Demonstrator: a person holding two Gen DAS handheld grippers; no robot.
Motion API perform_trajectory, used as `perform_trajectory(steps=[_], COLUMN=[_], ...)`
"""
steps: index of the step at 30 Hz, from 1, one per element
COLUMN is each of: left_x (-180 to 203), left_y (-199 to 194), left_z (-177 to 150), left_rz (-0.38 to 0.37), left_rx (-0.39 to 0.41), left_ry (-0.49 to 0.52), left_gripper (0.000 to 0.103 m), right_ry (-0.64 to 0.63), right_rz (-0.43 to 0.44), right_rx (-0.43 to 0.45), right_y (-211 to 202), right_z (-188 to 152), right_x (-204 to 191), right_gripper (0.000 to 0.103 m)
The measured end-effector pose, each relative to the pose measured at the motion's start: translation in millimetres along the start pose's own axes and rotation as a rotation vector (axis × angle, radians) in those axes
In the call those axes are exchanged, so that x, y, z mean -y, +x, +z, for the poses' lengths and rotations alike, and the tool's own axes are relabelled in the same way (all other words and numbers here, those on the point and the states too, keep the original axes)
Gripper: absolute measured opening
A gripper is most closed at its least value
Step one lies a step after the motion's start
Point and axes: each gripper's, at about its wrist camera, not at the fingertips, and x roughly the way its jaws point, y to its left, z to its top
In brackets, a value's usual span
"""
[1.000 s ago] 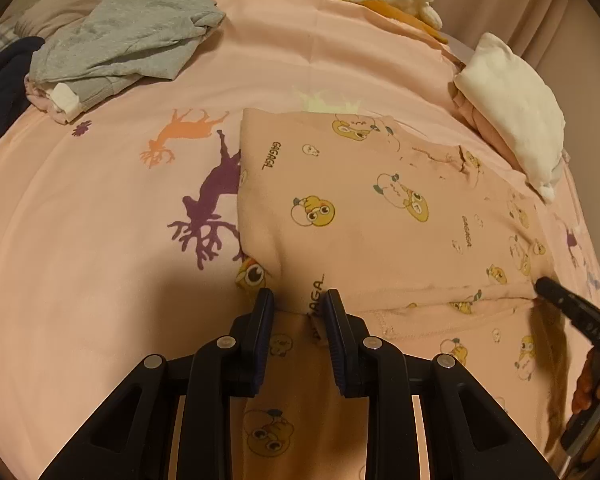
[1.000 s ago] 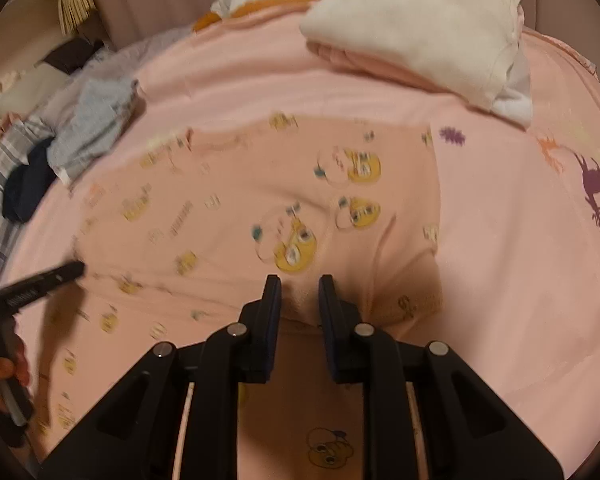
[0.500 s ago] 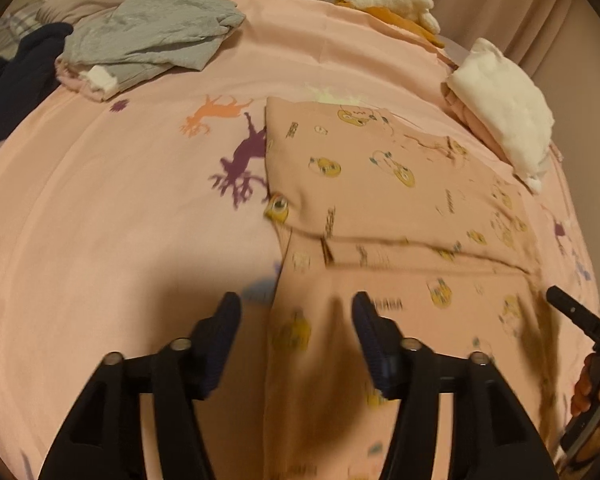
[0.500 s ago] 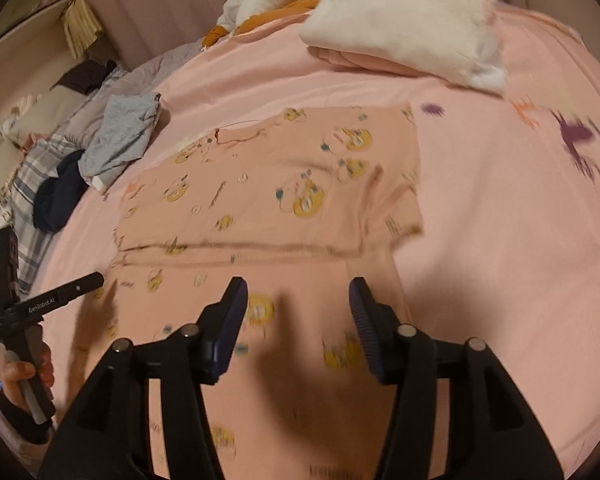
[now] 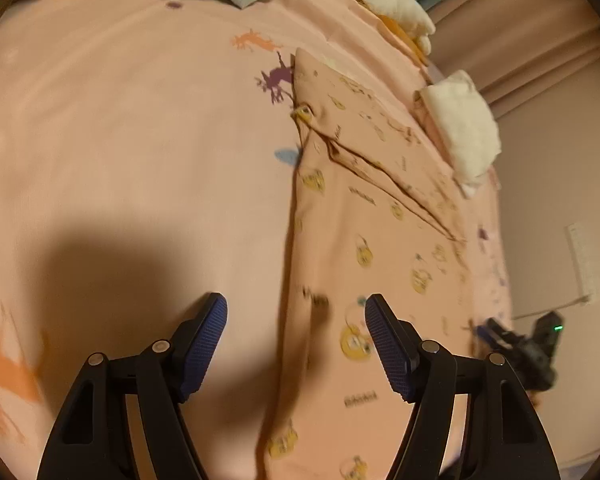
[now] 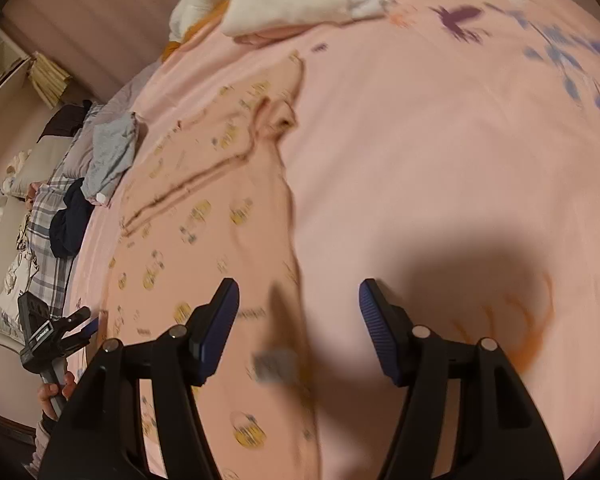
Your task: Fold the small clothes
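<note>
Left wrist view: left gripper (image 5: pixel 296 328) jaws apart, empty, above the garment's (image 5: pixel 364 248) left edge. Garment lies flat on the bed (image 5: pixel 132 152), long axis running away from the camera, far end folded over toward the near end. Right wrist view: right gripper (image 6: pixel 298 312) jaws apart, empty, over the garment's (image 6: pixel 204 240) right edge. White pile (image 5: pixel 460 128) beyond the garment.

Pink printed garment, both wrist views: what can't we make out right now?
- Pink printed garment: near end cut off by the bottom edge and hidden behind the left tongs in the left wrist view.
- Its prints and lettering: motion-blurred in both views.
- Right wrist view: grey tag unreadable, blurred.
- Right tongs hide the garment's near hem.
</note>
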Motion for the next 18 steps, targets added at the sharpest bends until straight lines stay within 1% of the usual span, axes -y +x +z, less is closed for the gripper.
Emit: perform_trajectory(steps=[2,5,9,14,16,18], left_x=[-1.4,0.2,7.3,12.1,15.9,20.6], left_y=[-3.1,-3.8,-2.7,-4.5,-4.6,-3.7], left_z=[-7.6,-17.4,-31.2,-56.0,-64.6,-69.2], left_rz=[-0.052,-0.104,-0.14,-0.184,-0.191,-0.186], left_rx=[0.002,-0.01,-0.043,-0.087,-0.105,-0.11], left_ry=[-0.015,-0.018,0.001,0.029,0.049,0.068], left_gripper=[0.07,0.07,0.07,0.07,0.07,0.07], right_ry=[0.019,0.026,0.026,0.018,0.027,0.025], right_rz=[0.03,0.095,0.169,0.222,0.255,0.267], right_rx=[-0.01,-0.025,-0.071,-0.111,-0.13,-0.134], right_y=[-1.8,-5.2,-4.2,-8.1,-8.3,-6.9], right_z=[-9.1,-23.1,-39.7,-60.2,-66.5,-69.5], right_x=[5.8,6.1,-0.3,-4.3,-4.2,-6.1], right_gripper=[0.063,0.063,0.063,0.062,0.062,0.063])
